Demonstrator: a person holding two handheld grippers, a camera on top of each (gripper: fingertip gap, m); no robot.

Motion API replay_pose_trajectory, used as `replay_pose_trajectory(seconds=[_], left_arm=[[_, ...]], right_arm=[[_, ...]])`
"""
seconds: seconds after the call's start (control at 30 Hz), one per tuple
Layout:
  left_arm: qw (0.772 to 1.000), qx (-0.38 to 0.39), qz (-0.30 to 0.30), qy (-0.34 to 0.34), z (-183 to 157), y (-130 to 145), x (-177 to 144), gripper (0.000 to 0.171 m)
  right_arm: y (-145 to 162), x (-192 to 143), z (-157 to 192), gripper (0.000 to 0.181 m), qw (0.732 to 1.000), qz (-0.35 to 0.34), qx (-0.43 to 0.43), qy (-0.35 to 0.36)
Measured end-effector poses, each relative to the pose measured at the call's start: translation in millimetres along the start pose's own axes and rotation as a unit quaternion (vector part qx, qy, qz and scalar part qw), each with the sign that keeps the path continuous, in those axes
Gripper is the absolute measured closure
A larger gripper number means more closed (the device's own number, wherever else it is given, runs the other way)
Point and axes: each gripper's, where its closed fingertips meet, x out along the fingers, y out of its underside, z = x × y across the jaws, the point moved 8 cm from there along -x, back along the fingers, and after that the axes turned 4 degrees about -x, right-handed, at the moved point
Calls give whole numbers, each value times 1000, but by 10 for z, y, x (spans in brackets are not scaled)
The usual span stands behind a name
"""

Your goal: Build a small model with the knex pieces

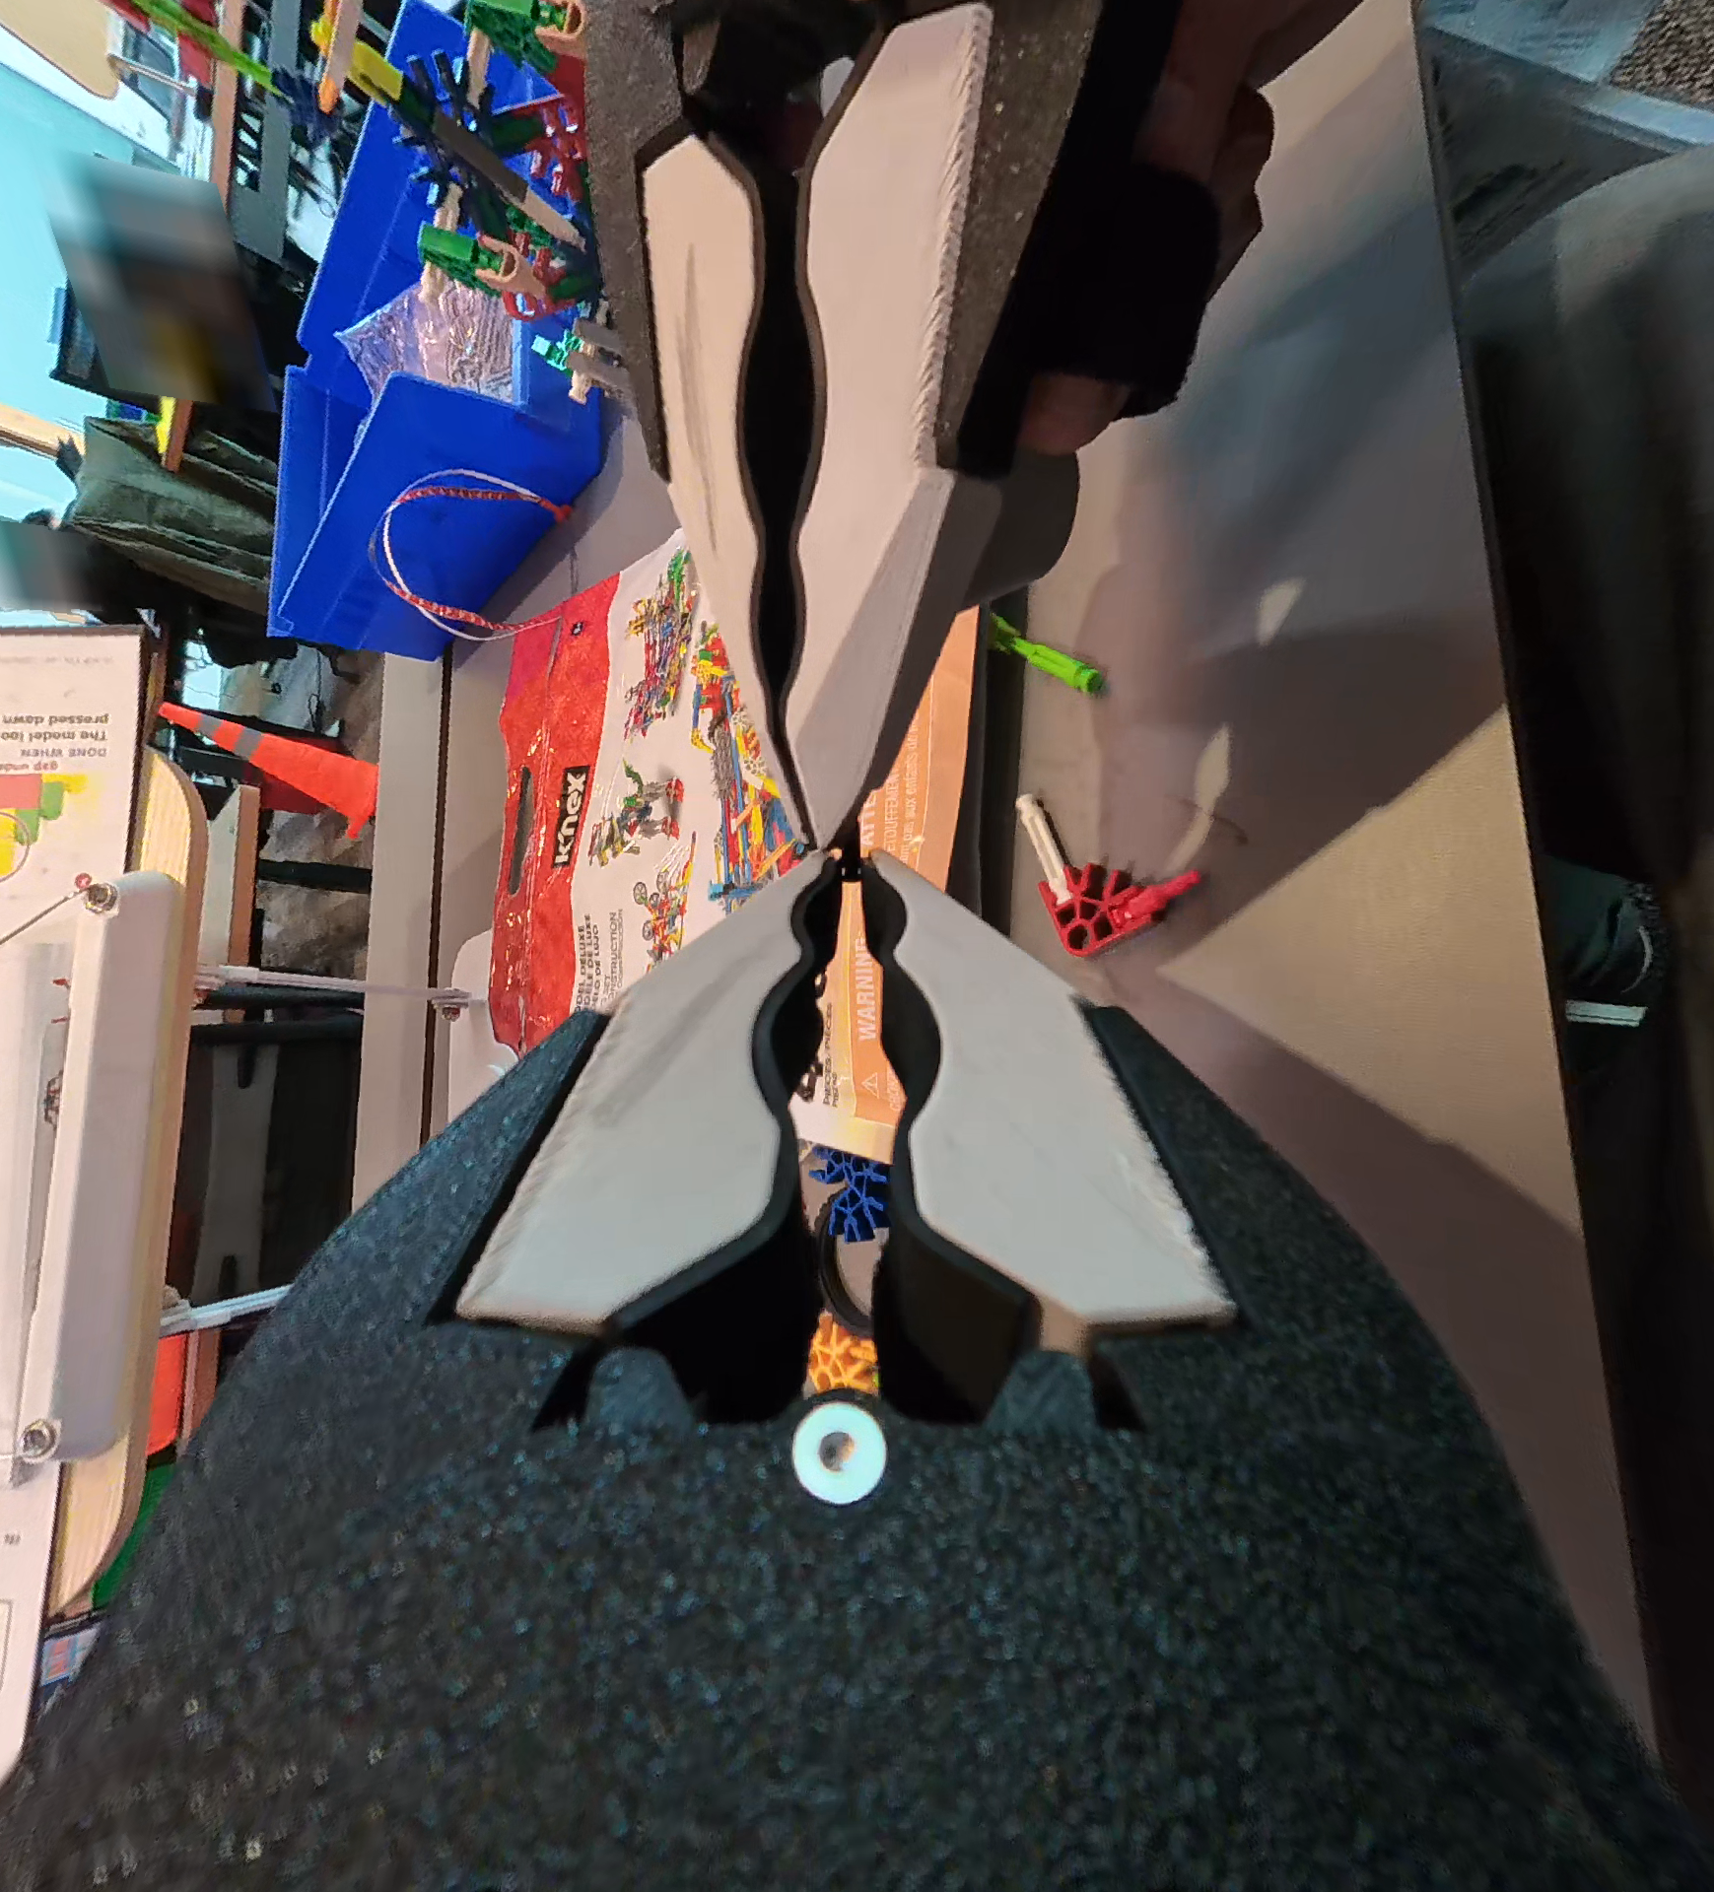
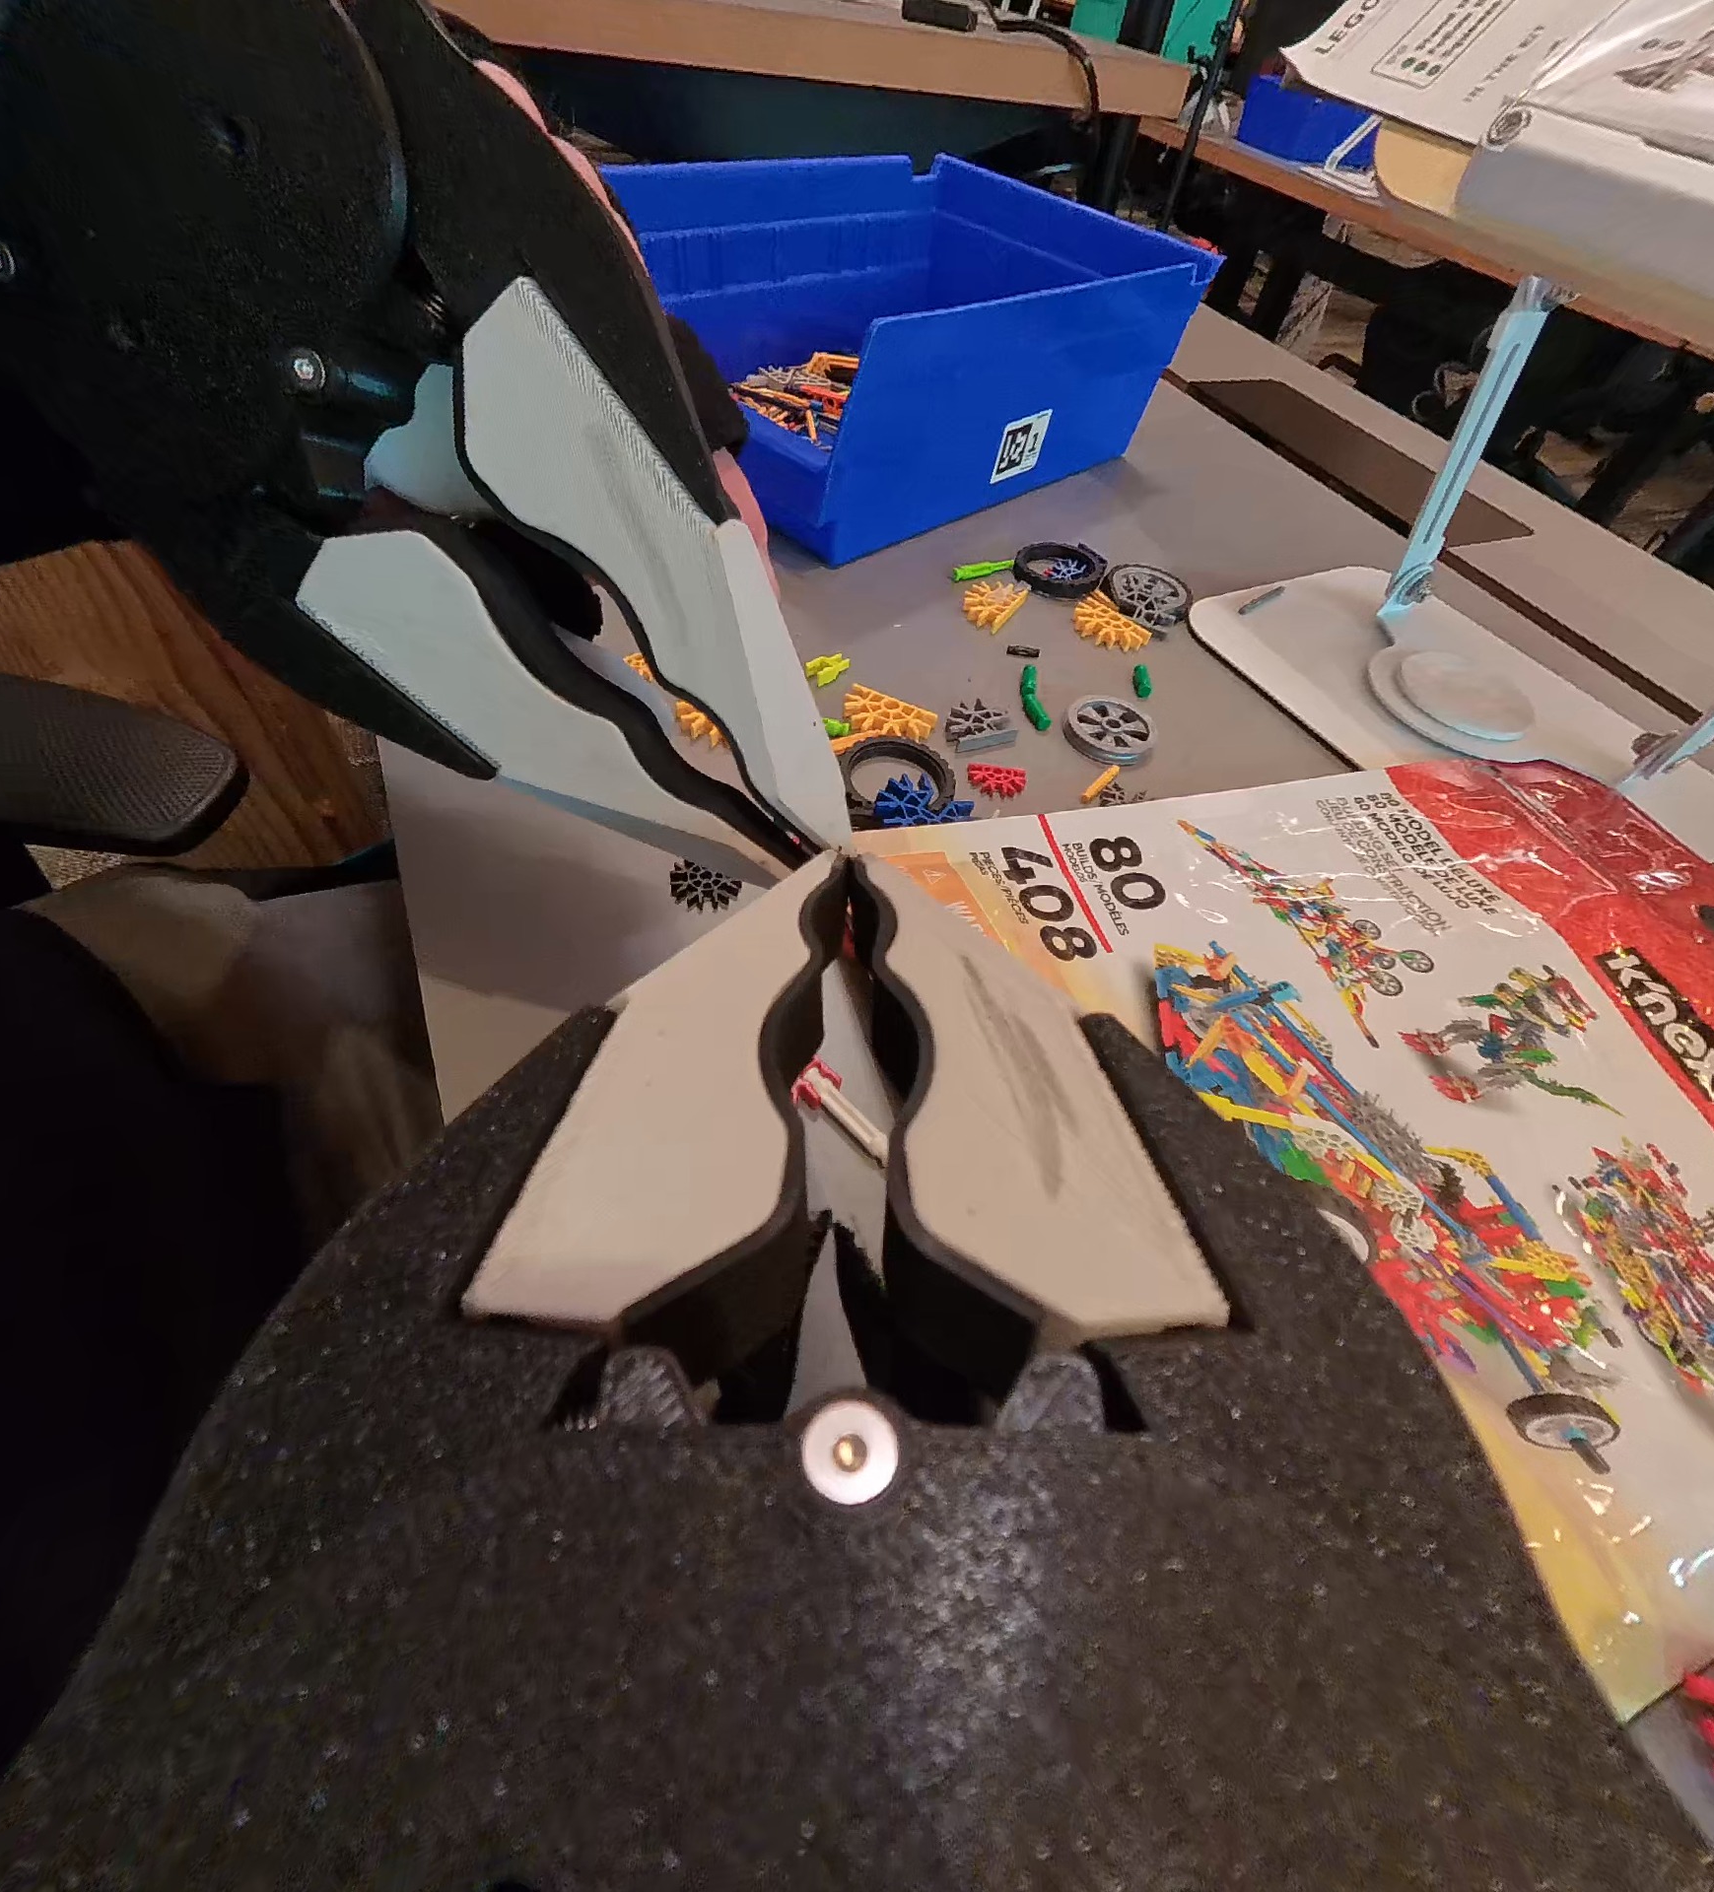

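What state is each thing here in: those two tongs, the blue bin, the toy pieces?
Left tongs: shut, tip to tip with the other.
Right tongs: shut.
Blue bin: open-topped, a few rods inside.
Packaging sheet: lying flat on the table.
Red connector with white rod: joined, lying on the table.
Wheels and connectors: scattered loose.

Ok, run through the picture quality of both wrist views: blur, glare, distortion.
Left wrist view: turned sideways, with the grey table smeared by motion blur on the right and soft shadows around the red connector piece; the near hand-held gripper is sharp. Right wrist view: wide-angle bending at the edges, glare on the printed plastic bag, and the blue bin reasonably crisp.
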Motion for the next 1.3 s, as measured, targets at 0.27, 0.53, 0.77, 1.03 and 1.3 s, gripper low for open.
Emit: replay_pose_trajectory(seconds=[0.27,0.53,0.77,1.03,1.3], left_arm=[[1000,-23,-12,-7,-5,70,-34,170],[998,-68,8,-10,51,262,-115,165],[983,-173,64,22,127,716,-454,162],[968,-226,70,80,-153,828,-457,162],[962,-239,76,104,-275,878,-343,159]], right_arm=[[-8,51,-1,181,1000,-5,-2,-4],[32,68,-76,181,1000,3,-2,-2],[95,155,-84,181,999,30,-24,-22],[214,-199,-261,180,998,61,-11,20],[467,-316,64,169,983,182,-14,-18]])
